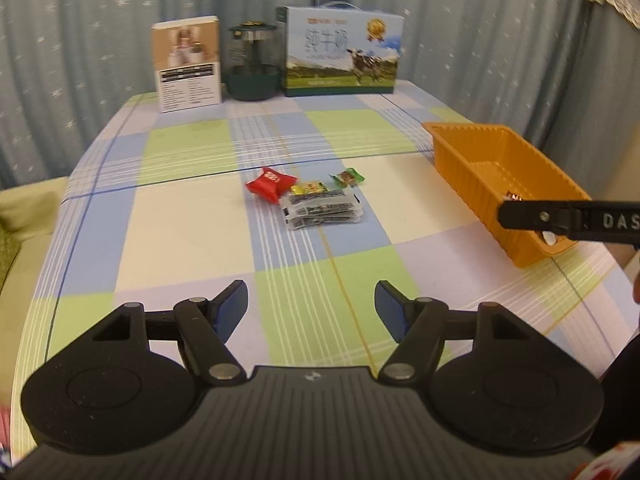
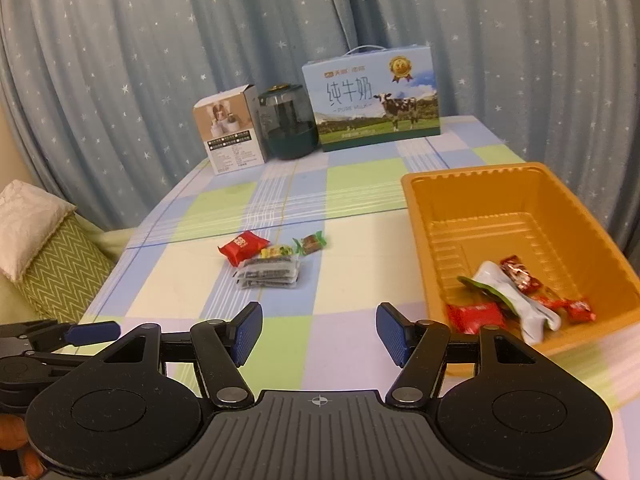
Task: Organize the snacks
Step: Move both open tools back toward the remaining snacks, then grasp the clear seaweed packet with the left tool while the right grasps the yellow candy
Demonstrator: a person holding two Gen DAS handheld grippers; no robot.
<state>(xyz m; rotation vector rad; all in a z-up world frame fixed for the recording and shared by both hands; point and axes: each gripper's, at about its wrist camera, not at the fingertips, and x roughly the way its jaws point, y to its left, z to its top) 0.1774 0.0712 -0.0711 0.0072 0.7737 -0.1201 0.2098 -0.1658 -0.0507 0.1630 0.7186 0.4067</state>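
Observation:
A small pile of snacks lies mid-table: a red packet (image 1: 271,183) (image 2: 243,247), a yellow-green packet (image 1: 314,189) (image 2: 279,251), a green-ended candy (image 1: 347,177) (image 2: 310,243) and a clear packet with black print (image 1: 322,211) (image 2: 269,273). An orange tray (image 1: 460,148) (image 2: 420,216) stands at the right and holds several snacks: red packets (image 2: 476,317) and a white-green pouch (image 2: 514,300). My left gripper (image 1: 311,312) is open and empty, short of the pile. My right gripper (image 2: 319,334) is open and empty, left of the tray's near corner.
At the table's back stand a beige box (image 1: 187,63) (image 2: 231,136), a dark green jar (image 1: 252,62) (image 2: 288,122) and a blue milk carton box (image 1: 342,51) (image 2: 372,98). Star curtains hang behind. A green cushion (image 2: 60,268) lies off the left edge.

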